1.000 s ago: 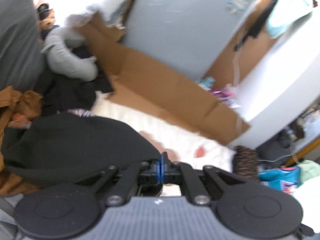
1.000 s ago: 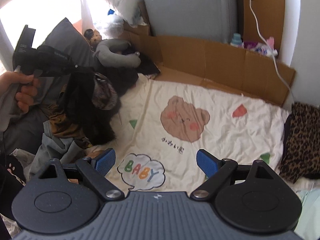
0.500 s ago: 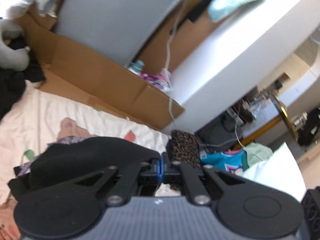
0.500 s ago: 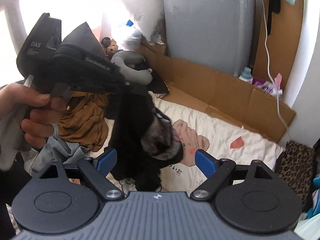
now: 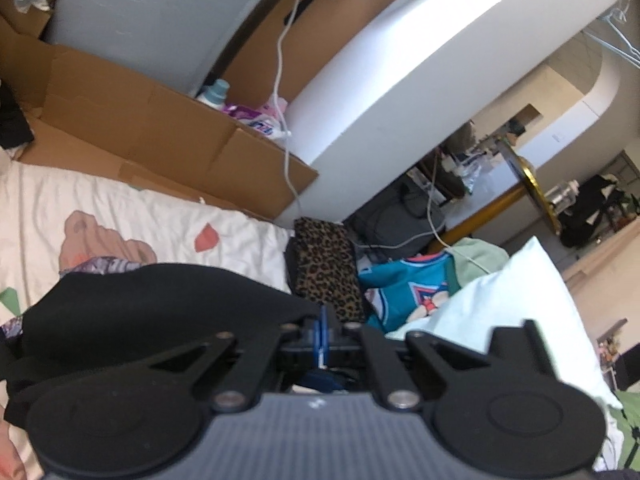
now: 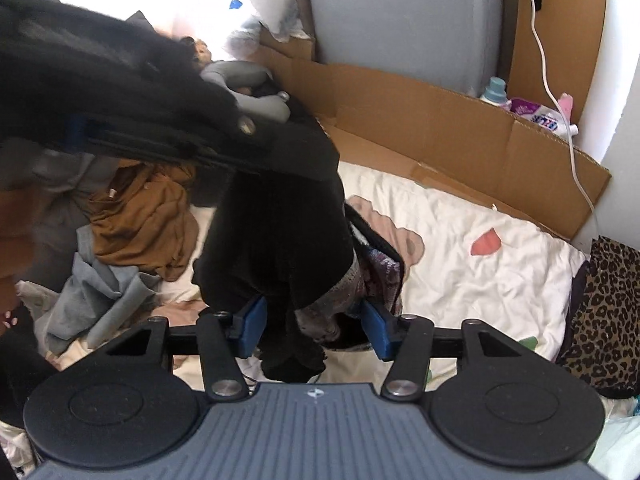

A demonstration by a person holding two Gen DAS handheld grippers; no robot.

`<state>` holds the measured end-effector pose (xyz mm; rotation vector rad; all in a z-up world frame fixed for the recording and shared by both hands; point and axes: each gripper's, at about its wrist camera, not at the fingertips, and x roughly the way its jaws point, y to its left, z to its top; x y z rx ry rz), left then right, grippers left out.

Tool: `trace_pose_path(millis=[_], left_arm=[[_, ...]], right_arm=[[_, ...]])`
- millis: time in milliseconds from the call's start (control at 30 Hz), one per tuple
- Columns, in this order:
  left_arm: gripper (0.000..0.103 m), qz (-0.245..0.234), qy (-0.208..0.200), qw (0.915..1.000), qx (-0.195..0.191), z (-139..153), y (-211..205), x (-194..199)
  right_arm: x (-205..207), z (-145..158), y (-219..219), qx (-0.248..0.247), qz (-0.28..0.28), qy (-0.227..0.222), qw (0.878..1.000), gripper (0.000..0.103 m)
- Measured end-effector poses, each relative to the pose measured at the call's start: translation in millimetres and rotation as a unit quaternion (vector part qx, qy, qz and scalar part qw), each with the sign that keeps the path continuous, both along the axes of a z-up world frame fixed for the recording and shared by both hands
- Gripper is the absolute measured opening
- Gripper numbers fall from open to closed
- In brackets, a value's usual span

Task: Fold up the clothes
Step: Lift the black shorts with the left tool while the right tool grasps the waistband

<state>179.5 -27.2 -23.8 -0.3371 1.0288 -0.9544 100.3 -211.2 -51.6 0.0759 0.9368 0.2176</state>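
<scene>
A black garment (image 6: 280, 240) with a grey patterned lining hangs from my left gripper (image 6: 280, 156), which reaches in from the upper left of the right wrist view. In the left wrist view the left gripper (image 5: 323, 332) is shut, its blue pads together on the black garment (image 5: 160, 308), which drapes off to the left. My right gripper (image 6: 314, 326) sits below it, jaws closing. The garment's hanging lower end is between its blue pads (image 6: 253, 326), which do not clearly press on it. Underneath lies the cream bear-print sheet (image 6: 480, 280).
A brown garment (image 6: 144, 216) and a grey one (image 6: 96, 292) are piled at the left. Leopard-print cloth (image 6: 600, 312) lies off the sheet's right edge. A cardboard wall (image 6: 440, 120) borders the back. A teal jersey (image 5: 412, 292) and a white pillow (image 5: 500, 312) lie to the right.
The left gripper carried the black garment from the pile at the left over the sheet, in front of the right gripper. The right jaws narrowed around its hanging end.
</scene>
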Motion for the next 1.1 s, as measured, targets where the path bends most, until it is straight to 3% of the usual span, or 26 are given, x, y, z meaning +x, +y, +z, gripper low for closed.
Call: trace_pose_path(millis=[67, 133, 200, 267, 500, 567, 667, 833, 967, 1100], left_arm=[[0.0, -0.005, 0.003, 1.0, -0.006, 1, 0, -1], [0.0, -0.009, 0.005, 0.9999, -0.008, 0, -1, -2], [0.0, -0.006, 0.007, 0.9999, -0.008, 0, 0, 0], [0.001, 0.003, 0.007, 0.9999, -0.015, 0, 3, 4], [0.003, 0.048, 0.0, 0.9989, -0.004, 1, 9, 30], [0.014, 0.052, 0.003, 0.9987, -0.001, 1, 10, 33], [0.02, 0.051, 0.003, 0.9987, 0.003, -1, 11, 35], [0.041, 0.049, 0.003, 0.9983, 0.031, -4, 10, 35], [0.074, 0.062, -0.011, 0.9964, 0.057, -3, 11, 36], [0.074, 0.061, -0.045, 0.9922, 0.099, -7, 4, 34]], right_arm=[[4, -5, 2, 0.0, -0.002, 0.01, 1.0, 0.056], [7, -8, 2, 0.003, 0.001, 0.011, 1.0, 0.046], [9, -9, 0, 0.009, 0.0, 0.009, 1.0, 0.015], [10, -8, -4, 0.029, -0.007, 0.005, 1.0, 0.011], [16, 7, -18, 0.128, -0.03, -0.007, 0.991, 0.006], [17, 13, -30, 0.18, -0.041, -0.013, 0.983, 0.004], [14, 19, -48, 0.25, -0.058, -0.018, 0.966, 0.003], [10, 16, -72, 0.323, -0.094, -0.011, 0.942, 0.003], [6, 22, -92, 0.363, -0.128, -0.024, 0.923, 0.003], [5, 38, -105, 0.369, -0.147, -0.05, 0.916, 0.003]])
